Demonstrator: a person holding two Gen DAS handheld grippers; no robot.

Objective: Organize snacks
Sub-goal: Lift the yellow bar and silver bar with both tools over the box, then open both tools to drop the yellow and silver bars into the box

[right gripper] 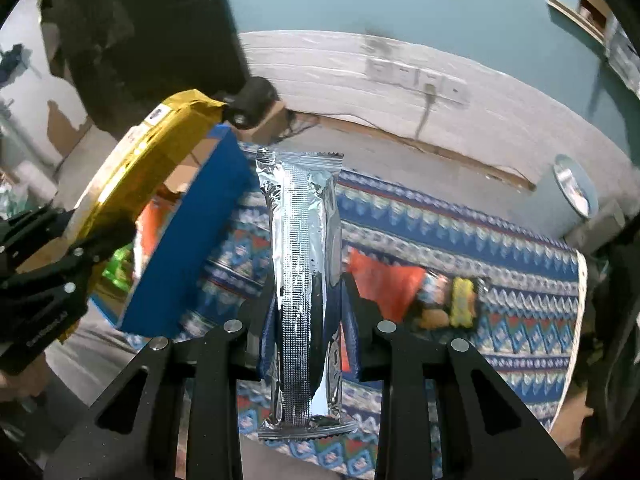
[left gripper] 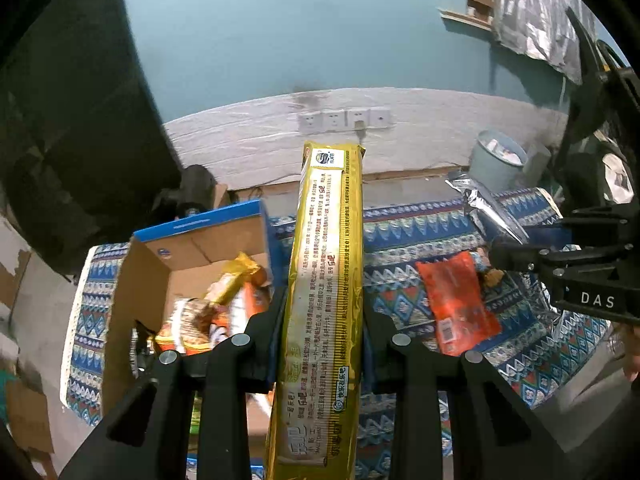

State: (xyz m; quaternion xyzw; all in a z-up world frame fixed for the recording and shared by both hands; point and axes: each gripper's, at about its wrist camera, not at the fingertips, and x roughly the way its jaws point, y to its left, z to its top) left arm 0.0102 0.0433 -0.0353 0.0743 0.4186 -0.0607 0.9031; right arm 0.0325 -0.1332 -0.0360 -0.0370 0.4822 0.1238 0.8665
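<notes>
The left claw (left gripper: 324,332) is clenched on a long yellow snack pack (left gripper: 326,280), held above the table (left gripper: 532,364) beside the open cardboard box (left gripper: 160,256) at its left edge; the right claw (right gripper: 306,320) grips a silver packet (right gripper: 304,280), with an orange packet (left gripper: 456,300) lying on the patterned cloth

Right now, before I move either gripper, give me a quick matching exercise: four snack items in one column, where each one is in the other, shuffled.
Items:
1. gold packet
2. silver packet
3. orange packet
4. cardboard box

Places:
A. lying flat on the patterned cloth
B. clamped in the right gripper
C. open, with snack packs already inside
D. clamped in the left gripper

Pairs: 1-D, 2-B, 3-A, 4-C
</notes>
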